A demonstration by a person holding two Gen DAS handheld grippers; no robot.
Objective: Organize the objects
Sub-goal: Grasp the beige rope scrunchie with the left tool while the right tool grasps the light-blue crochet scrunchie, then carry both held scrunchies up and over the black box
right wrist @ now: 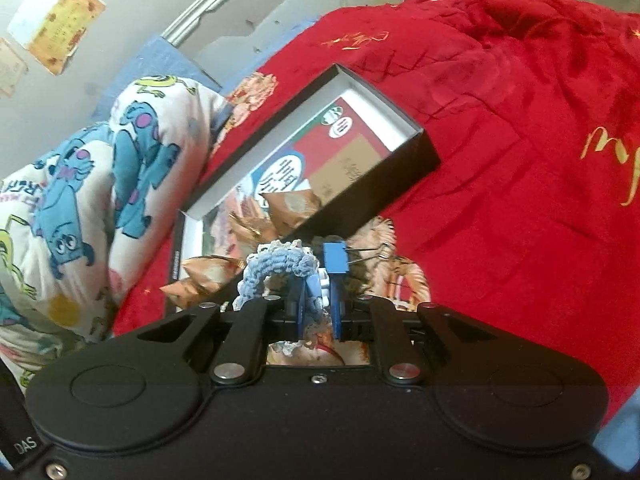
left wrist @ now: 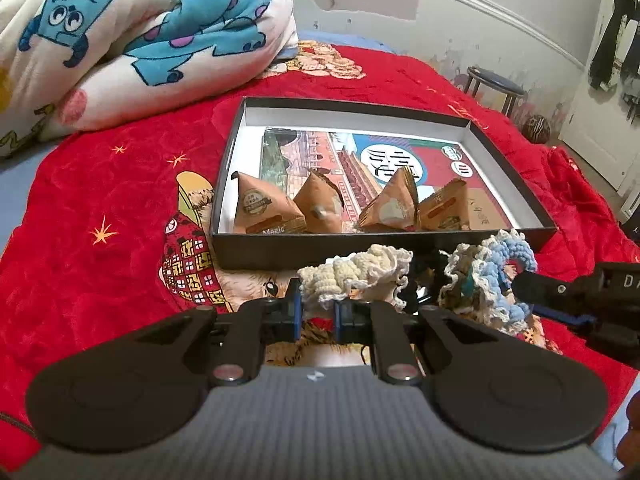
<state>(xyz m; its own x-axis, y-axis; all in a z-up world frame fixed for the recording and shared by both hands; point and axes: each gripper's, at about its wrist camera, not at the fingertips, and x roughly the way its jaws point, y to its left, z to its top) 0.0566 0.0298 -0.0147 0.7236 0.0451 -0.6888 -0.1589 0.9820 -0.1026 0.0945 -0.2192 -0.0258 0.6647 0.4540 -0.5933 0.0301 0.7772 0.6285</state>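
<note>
Red bedding (left wrist: 100, 184) with gold stars and a printed cartoon figure covers the bed, and a cream quilt (left wrist: 132, 36) patterned with blue monsters is heaped at ten o'clock in the left wrist view. At one o'clock, beyond the bed, a dark stool (left wrist: 494, 84) stands by the scuffed wall.

At the centre of that view lies a shallow black box (left wrist: 224, 246) with white inner walls. A colourful printed sheet (left wrist: 360, 156) lines its floor, and four brown triangular packets (left wrist: 266, 208) stand in a row along its near wall.

Just in front of the box, at six o'clock from it, the left gripper (left wrist: 318, 312) has its jaws drawn nearly together on the end of a cream crocheted scrunchie (left wrist: 356, 276), which rises from between the blue pads.

At three o'clock from that one, a blue and white crocheted scrunchie (left wrist: 490, 280) is held by the right gripper (left wrist: 520, 292), which comes in from the right edge. In the right wrist view the right gripper (right wrist: 318, 312) is closed tight, with the blue and white yarn pinched between its fingers. A blue binder clip (right wrist: 335, 264) with wire handles sits at the tip of its right finger; whether it is gripped or only lies behind, I cannot tell
</note>
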